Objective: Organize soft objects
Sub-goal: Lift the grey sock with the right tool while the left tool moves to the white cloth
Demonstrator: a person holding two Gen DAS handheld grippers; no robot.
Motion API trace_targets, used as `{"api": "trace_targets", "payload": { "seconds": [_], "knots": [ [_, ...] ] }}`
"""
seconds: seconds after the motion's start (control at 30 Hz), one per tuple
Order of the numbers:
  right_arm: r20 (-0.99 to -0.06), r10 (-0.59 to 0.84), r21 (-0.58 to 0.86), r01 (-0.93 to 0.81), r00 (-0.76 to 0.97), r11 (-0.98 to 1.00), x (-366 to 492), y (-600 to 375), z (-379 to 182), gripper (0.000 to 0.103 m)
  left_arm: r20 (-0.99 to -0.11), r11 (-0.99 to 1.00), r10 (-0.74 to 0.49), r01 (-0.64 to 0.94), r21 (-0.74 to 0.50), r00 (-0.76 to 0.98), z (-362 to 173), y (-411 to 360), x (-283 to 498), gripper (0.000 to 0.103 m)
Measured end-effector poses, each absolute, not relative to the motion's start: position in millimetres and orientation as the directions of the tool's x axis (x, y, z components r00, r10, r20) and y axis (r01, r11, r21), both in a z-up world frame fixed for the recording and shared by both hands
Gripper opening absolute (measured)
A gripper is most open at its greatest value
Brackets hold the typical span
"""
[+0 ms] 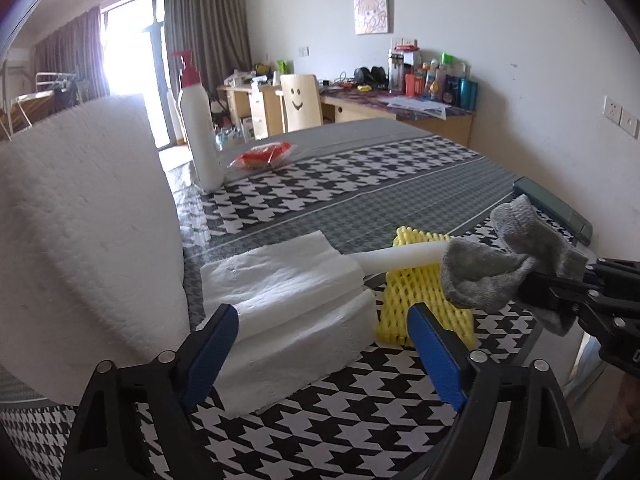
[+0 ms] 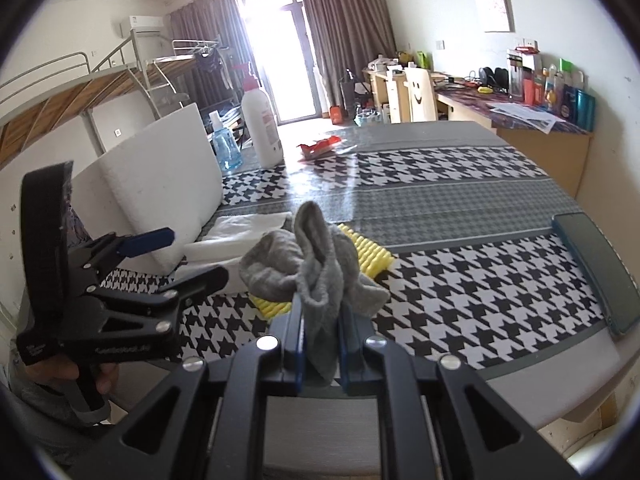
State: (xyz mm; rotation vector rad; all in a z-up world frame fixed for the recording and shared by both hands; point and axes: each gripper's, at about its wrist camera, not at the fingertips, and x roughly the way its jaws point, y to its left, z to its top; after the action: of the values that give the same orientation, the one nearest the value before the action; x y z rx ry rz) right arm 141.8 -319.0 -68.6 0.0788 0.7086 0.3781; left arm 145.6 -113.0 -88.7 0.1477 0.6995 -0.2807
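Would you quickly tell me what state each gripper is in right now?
Left gripper: open, holding nothing, its fingers either side of the folded white paper towels.
Right gripper: shut on the grey sock.

Grey sock point(image 2: 316, 264) — crumpled, bunched, lifted off the tablecloth. Yellow foam net point(image 1: 424, 304) lying flat beneath it, just beside folded white paper towels point(image 1: 292, 292) — stacked, flat, against a big white foam block point(image 1: 80, 220).

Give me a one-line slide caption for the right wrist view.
Right gripper shut on a grey sock above the houndstooth table, left gripper open beside it.
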Motion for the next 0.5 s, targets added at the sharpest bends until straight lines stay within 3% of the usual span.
{"api": "trace_targets", "payload": {
  "seconds": [0.37, 0.5],
  "knots": [
    [-0.624, 0.387, 0.212, -0.331, 0.678, 0.920, 148, -318, -74, 0.016, -0.712, 0.960, -0.158, 0.276, 0.052, 0.684, -101, -115, 164, 0.071],
    [-0.624, 0.391, 0.212, -0.335, 0.676, 0.918, 149, -317, -75, 0.016, -0.741, 0.955, -0.151, 0.289, 0.060, 0.654, -106, -117, 170, 0.071]
  ]
}}
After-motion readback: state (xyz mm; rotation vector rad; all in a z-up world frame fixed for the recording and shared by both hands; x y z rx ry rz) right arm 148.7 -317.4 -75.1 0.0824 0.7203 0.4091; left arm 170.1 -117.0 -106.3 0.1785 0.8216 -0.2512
